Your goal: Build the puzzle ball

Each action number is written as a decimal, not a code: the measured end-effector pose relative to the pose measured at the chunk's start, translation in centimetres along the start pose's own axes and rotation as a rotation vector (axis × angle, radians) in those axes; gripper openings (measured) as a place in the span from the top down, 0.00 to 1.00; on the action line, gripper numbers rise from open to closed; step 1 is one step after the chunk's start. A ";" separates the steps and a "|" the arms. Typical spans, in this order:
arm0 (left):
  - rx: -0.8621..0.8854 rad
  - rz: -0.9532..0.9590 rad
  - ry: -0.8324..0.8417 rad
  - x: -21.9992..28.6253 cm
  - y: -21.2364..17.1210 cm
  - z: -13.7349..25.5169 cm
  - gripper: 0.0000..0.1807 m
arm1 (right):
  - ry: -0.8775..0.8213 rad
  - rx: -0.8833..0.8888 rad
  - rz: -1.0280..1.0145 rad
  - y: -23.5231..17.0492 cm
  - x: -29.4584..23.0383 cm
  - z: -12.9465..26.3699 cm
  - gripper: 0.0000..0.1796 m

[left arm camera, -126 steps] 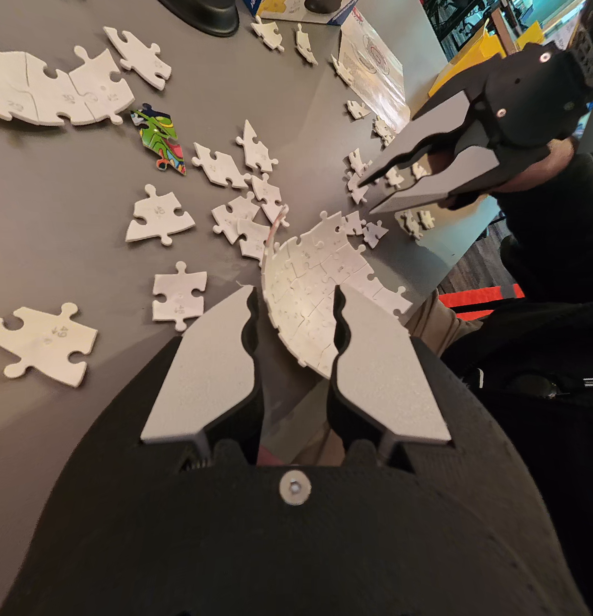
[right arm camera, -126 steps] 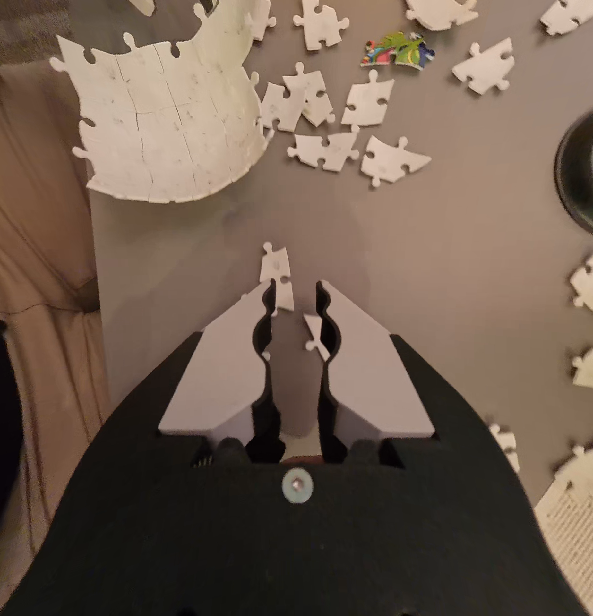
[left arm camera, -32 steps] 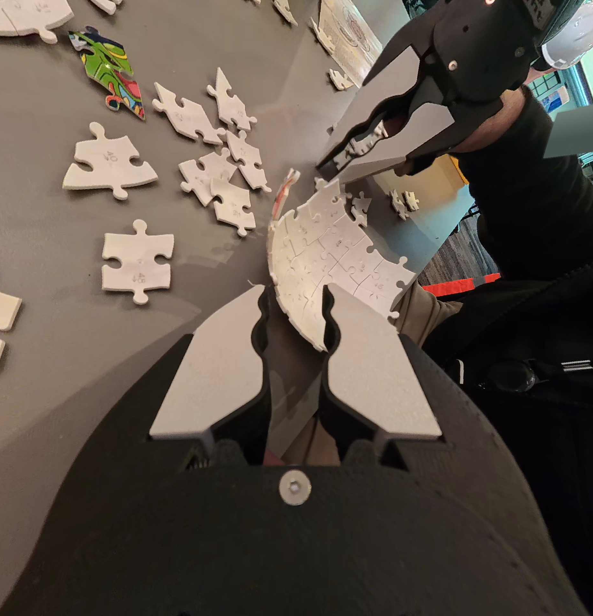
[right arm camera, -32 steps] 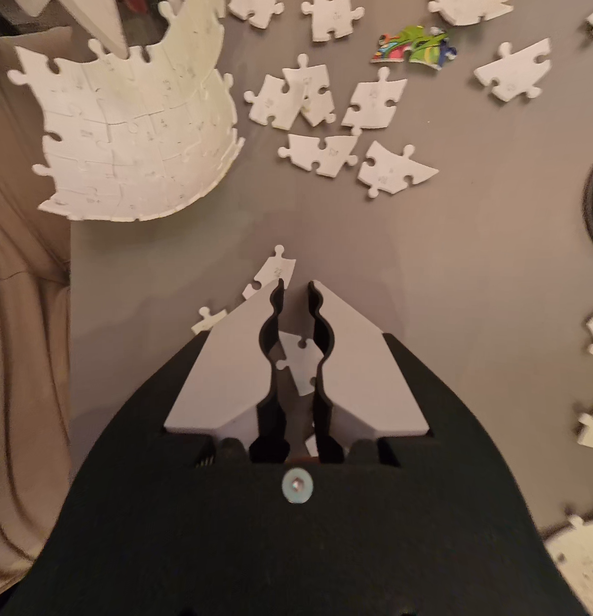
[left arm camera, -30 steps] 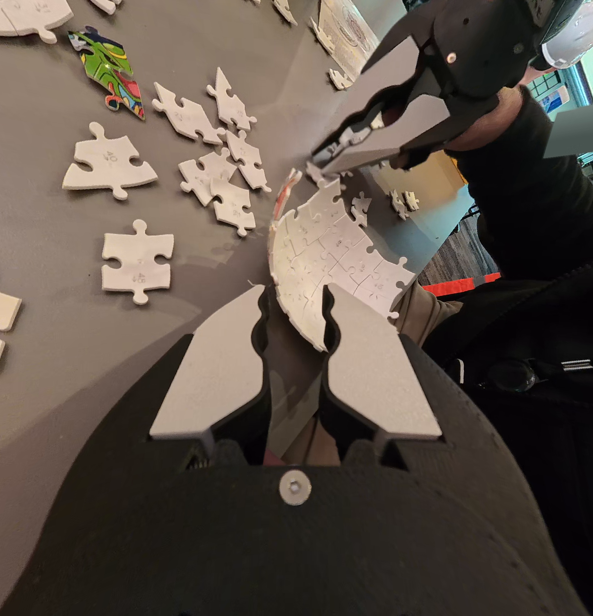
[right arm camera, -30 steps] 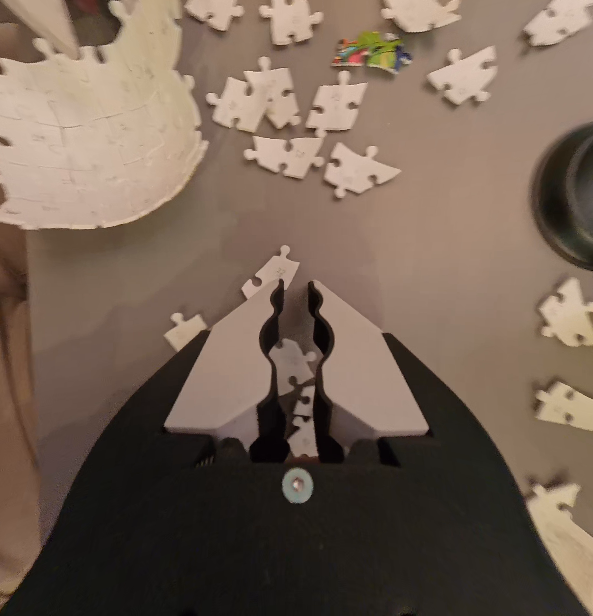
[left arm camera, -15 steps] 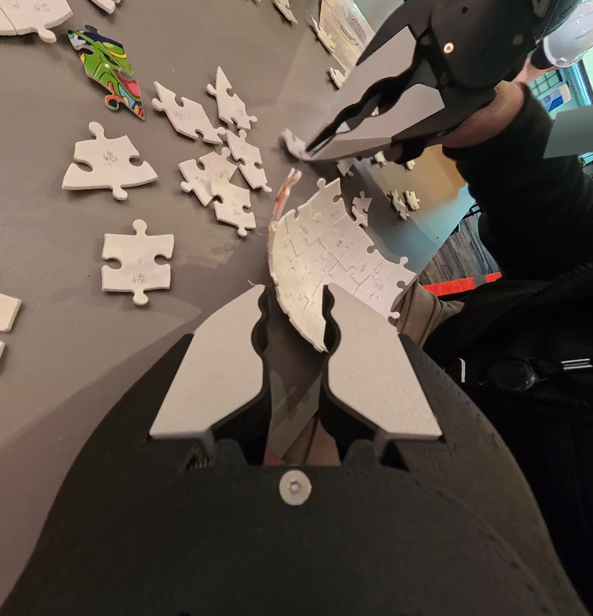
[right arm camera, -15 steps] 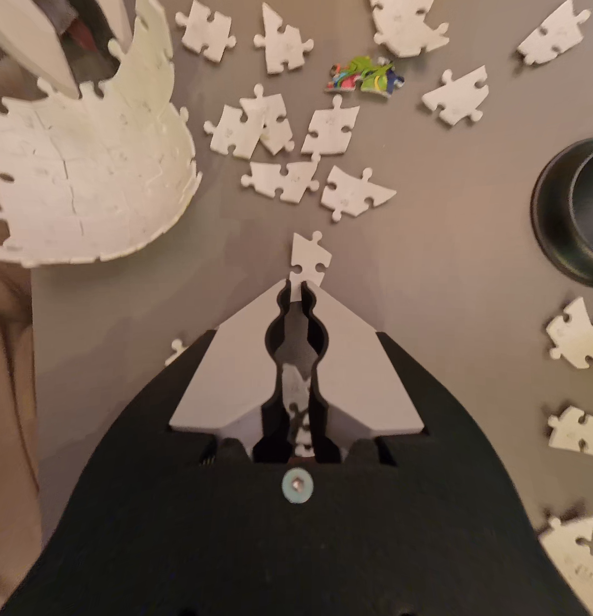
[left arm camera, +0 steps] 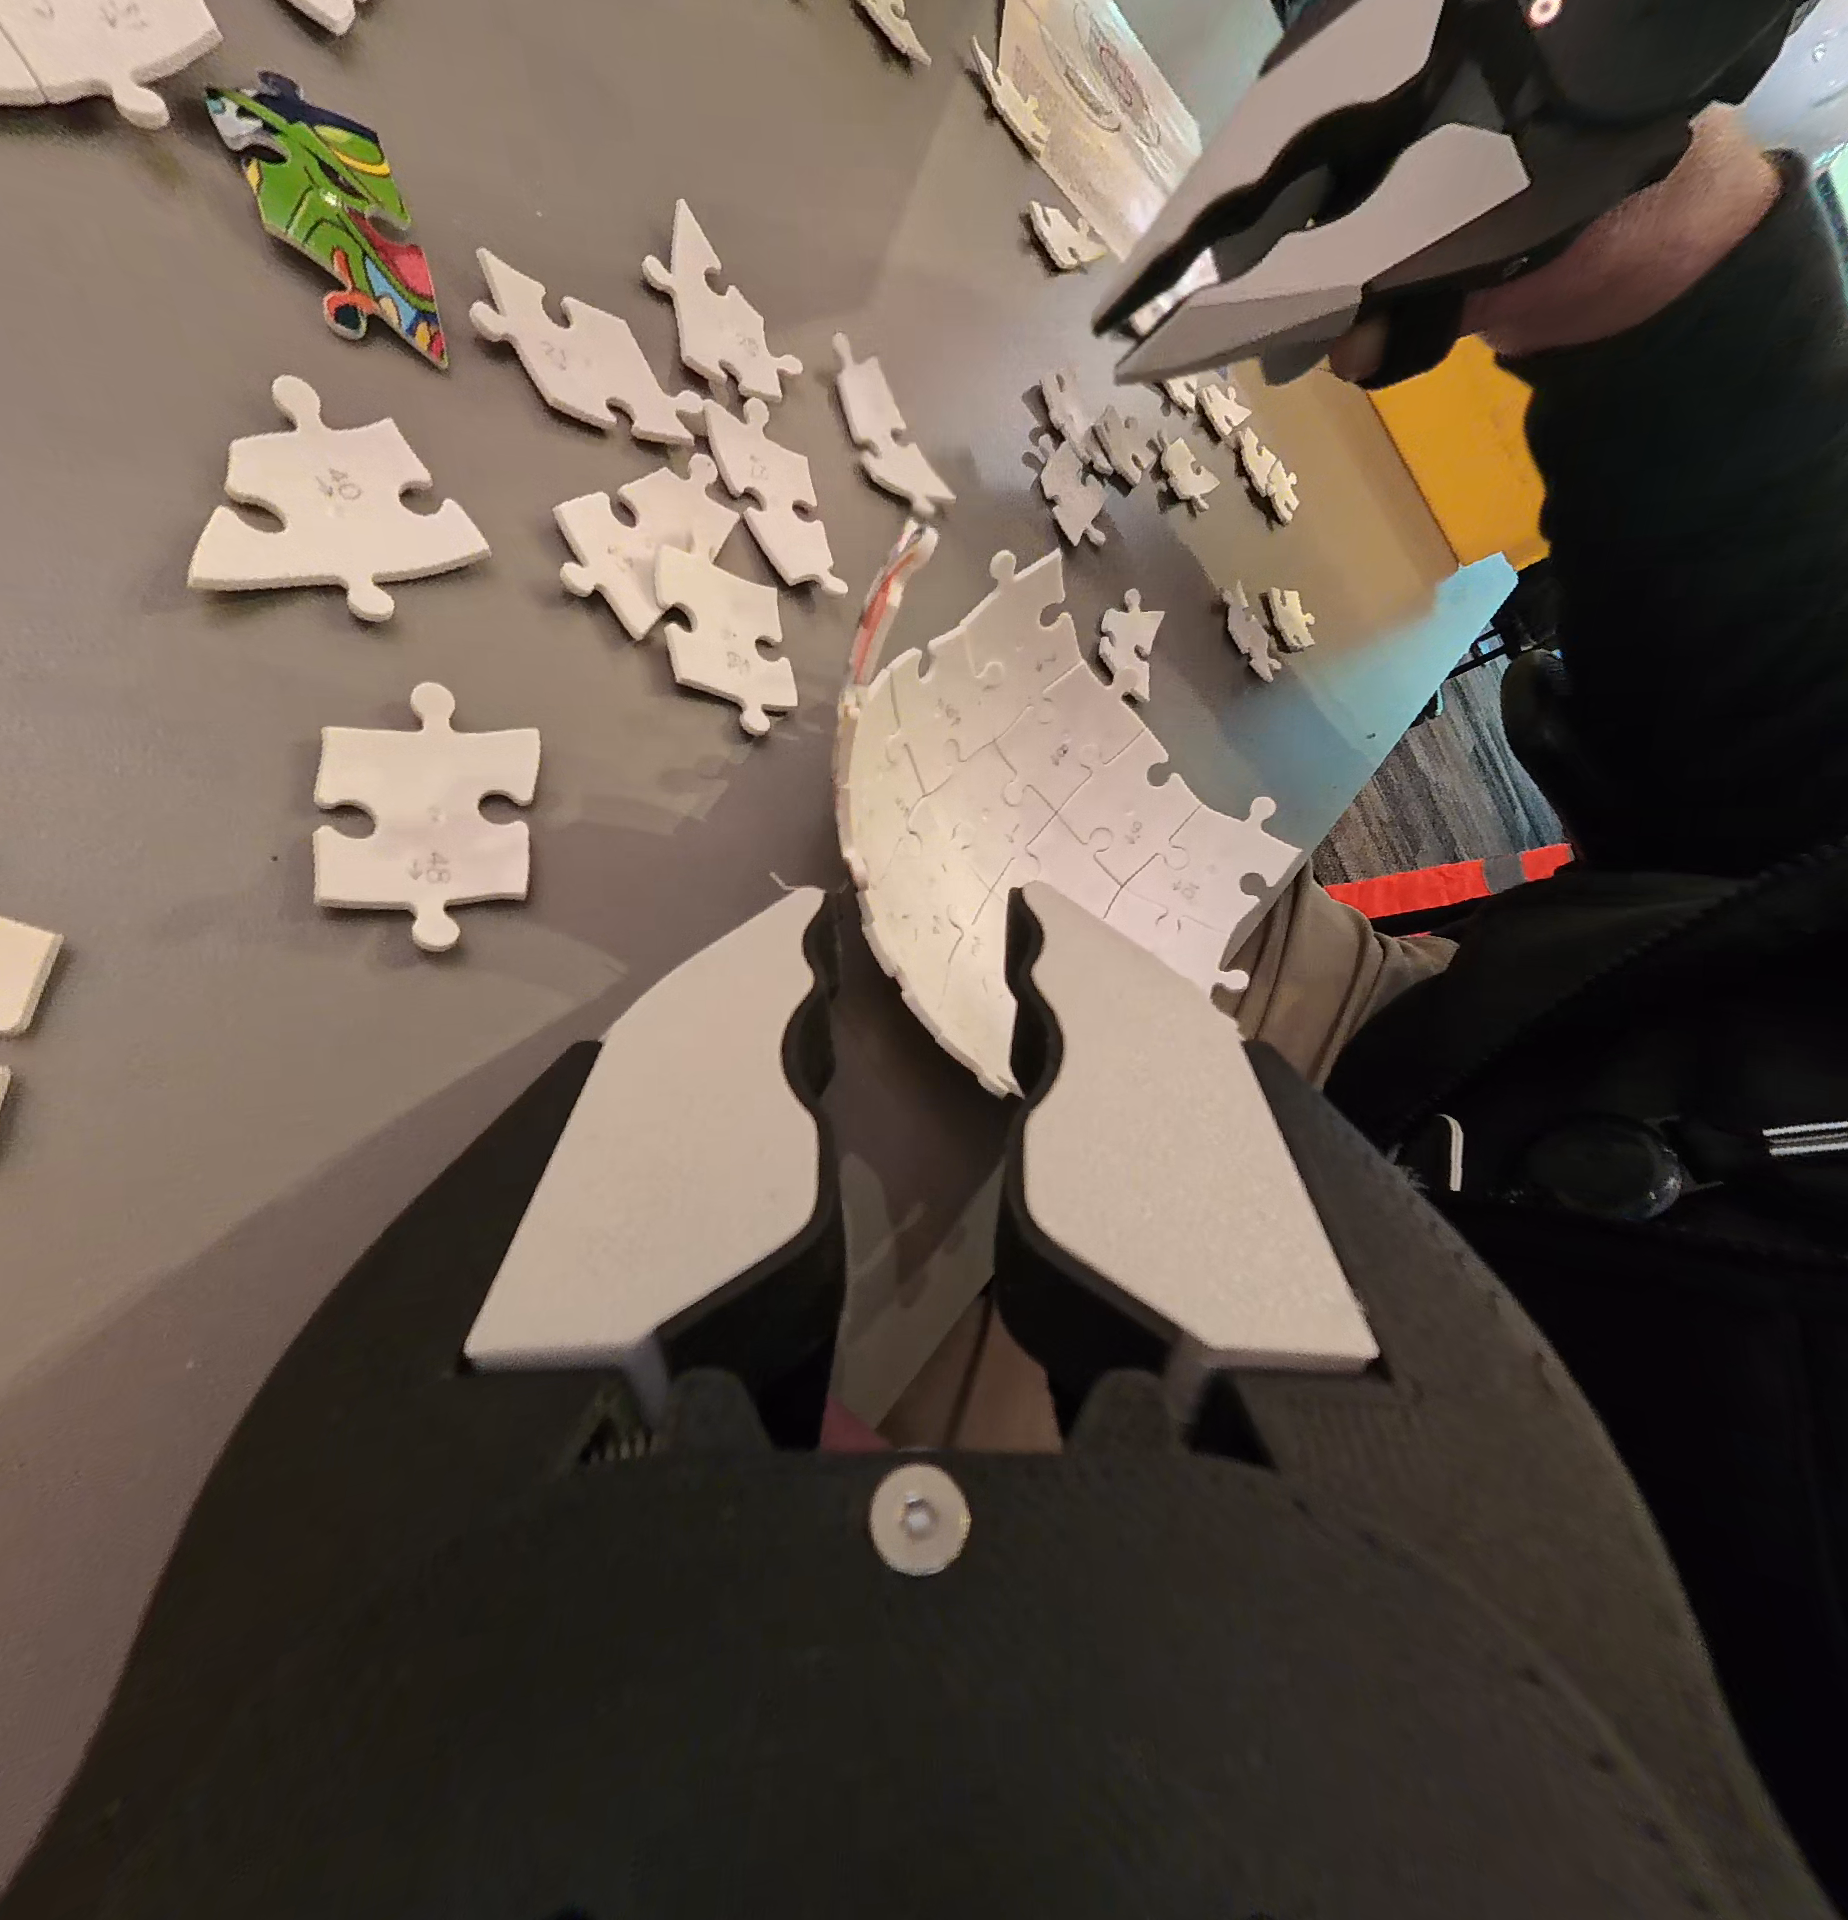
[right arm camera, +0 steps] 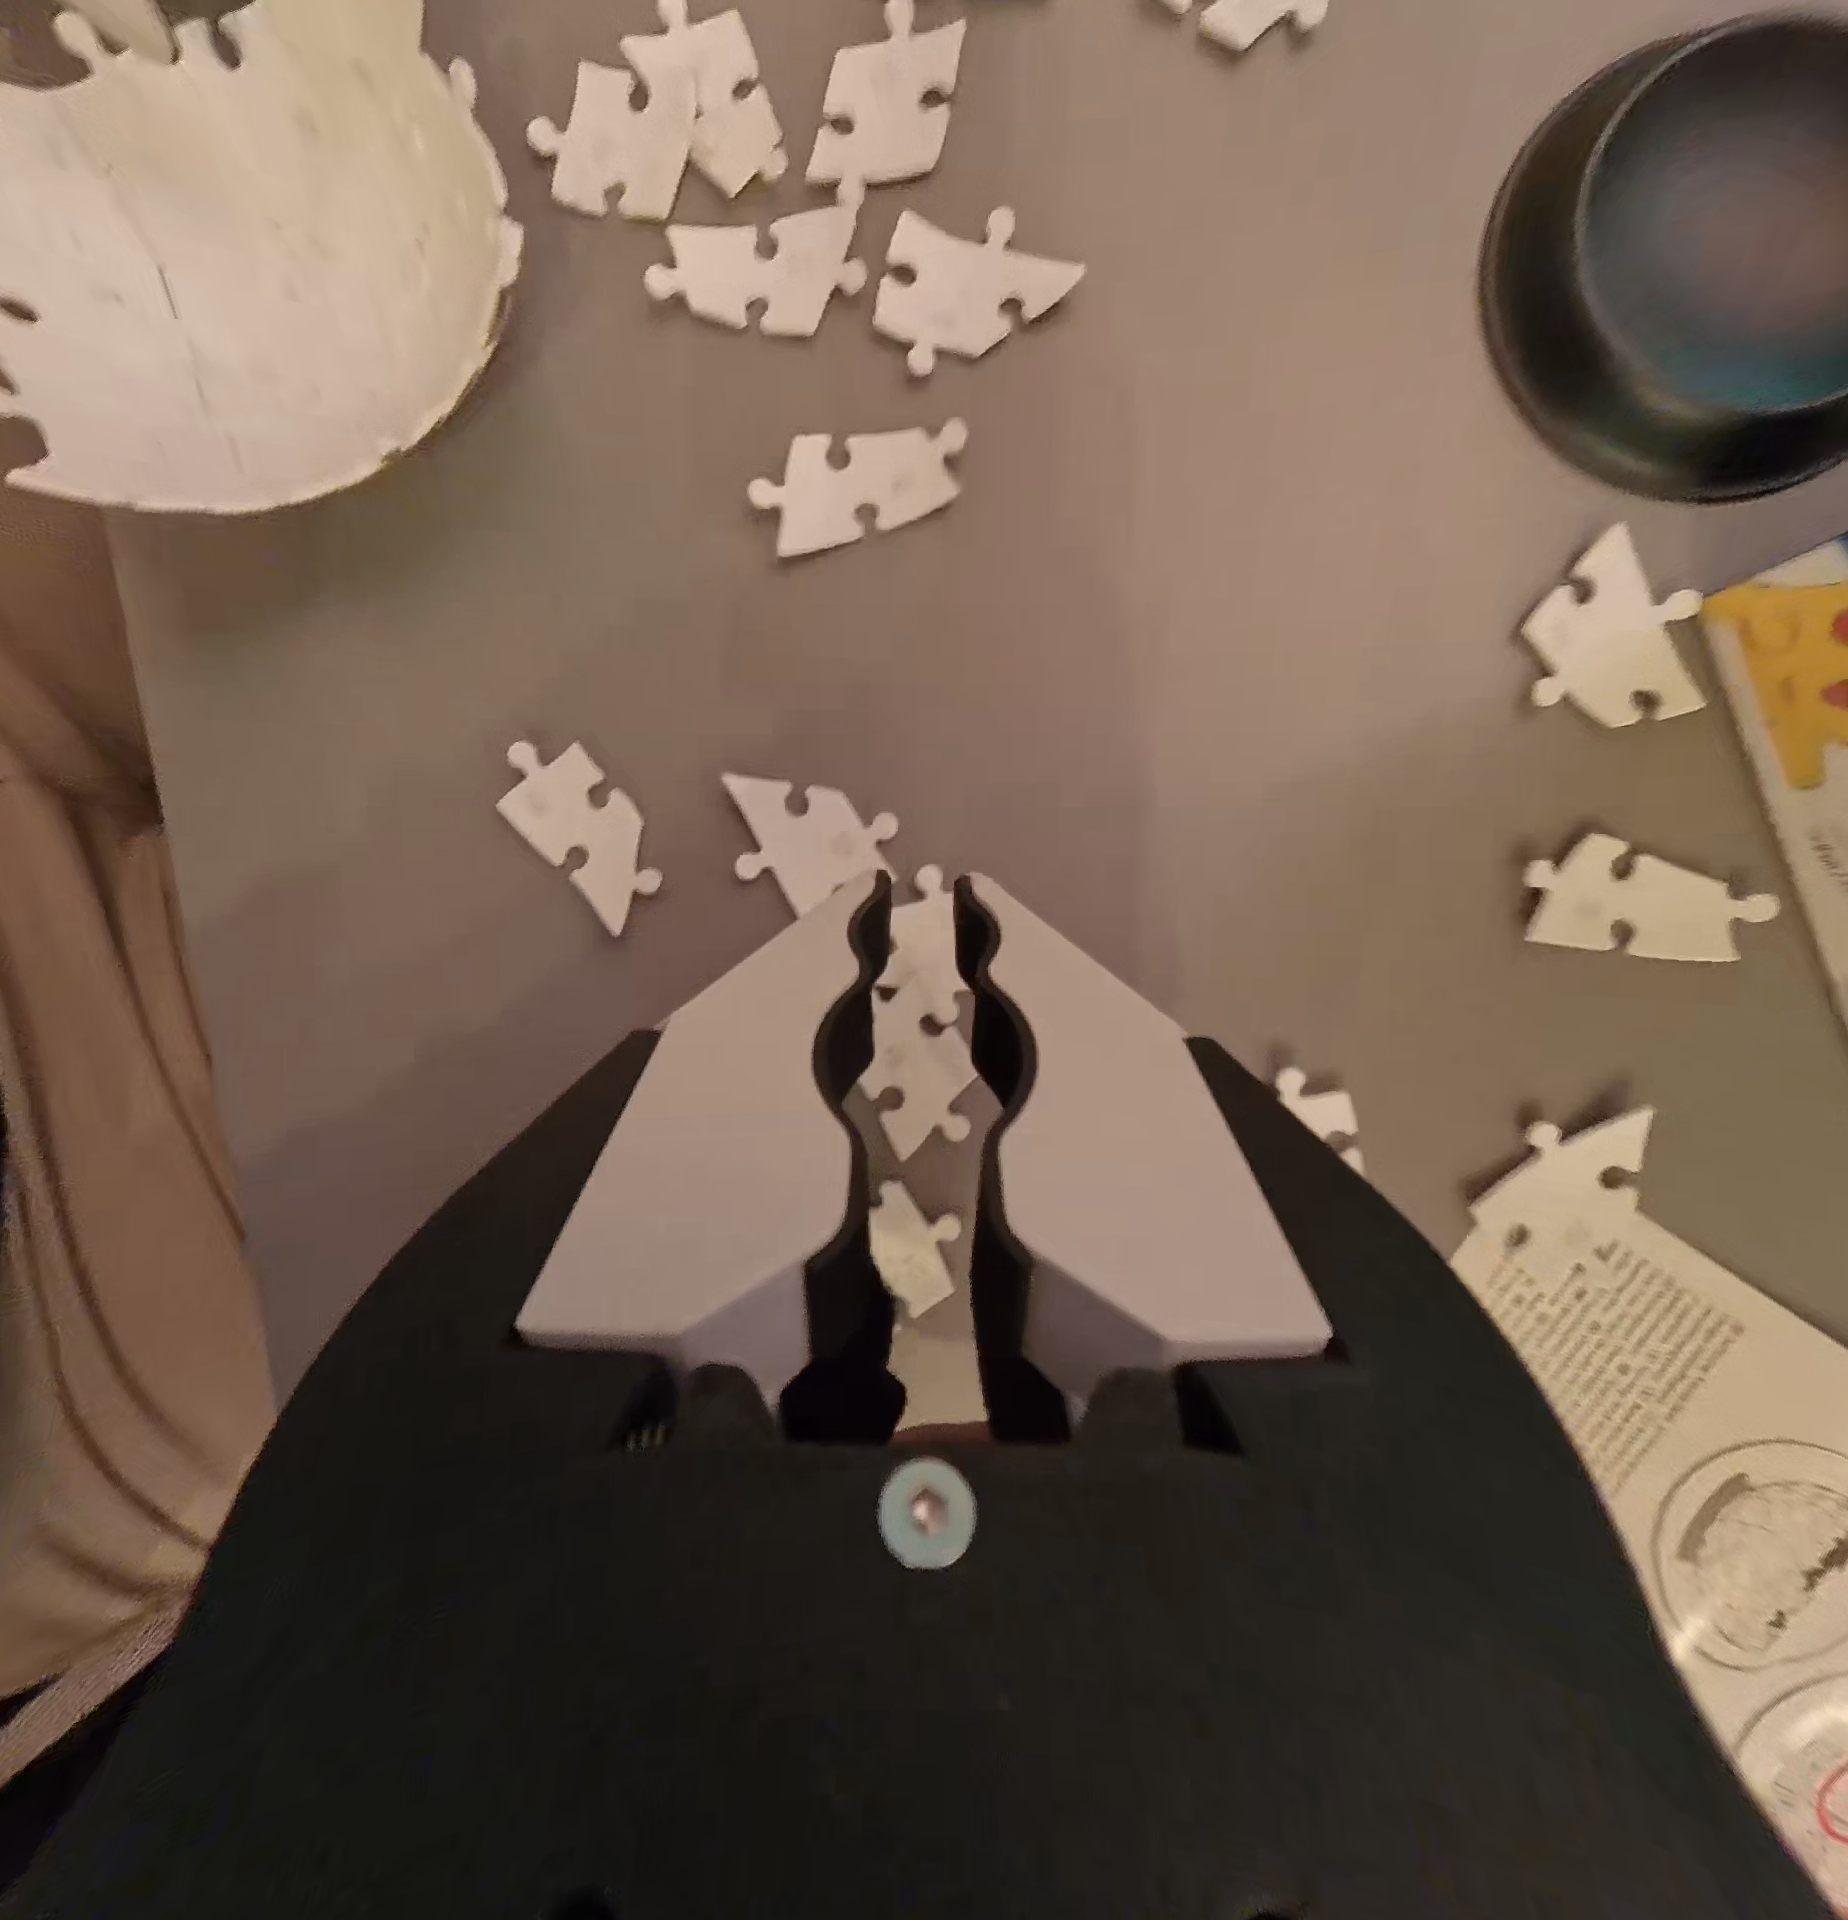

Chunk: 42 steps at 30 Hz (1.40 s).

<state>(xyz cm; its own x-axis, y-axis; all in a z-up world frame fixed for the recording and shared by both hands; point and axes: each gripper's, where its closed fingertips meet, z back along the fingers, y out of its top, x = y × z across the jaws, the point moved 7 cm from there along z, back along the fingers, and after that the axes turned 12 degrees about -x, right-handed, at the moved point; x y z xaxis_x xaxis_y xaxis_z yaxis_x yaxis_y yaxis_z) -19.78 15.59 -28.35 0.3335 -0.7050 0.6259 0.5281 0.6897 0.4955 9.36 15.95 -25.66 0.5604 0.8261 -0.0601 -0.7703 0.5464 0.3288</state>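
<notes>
Shell (left arm camera: 1013,790), a partly built ball, sits clamped in left gripper (left arm camera: 915,920) fingers; right gripper (right arm camera: 920,883) fingers stand slightly apart, empty; many loose pieces (right arm camera: 863,488) remain on the surface (right arm camera: 1211,644).

A grey table (left arm camera: 172,1039) carries many loose white puzzle pieces (left arm camera: 426,816) and one colourful piece (left arm camera: 328,208). A black round dish (right arm camera: 1709,260) and printed paper sheets (right arm camera: 1647,1382) lie along one side.
</notes>
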 end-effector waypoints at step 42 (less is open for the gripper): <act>-0.022 -0.010 0.009 0.0 0.0 -0.2 0.83 | 0.088 -0.111 -0.074 -4.2 0.8 0.2 1.00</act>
<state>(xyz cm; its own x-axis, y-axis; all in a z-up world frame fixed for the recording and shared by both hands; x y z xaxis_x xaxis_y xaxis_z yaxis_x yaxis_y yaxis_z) -19.58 15.54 -28.45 0.3348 -0.7136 0.6154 0.5487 0.6786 0.4883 13.10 14.24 -26.88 0.5916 0.7893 -0.1643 -0.7595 0.6140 0.2149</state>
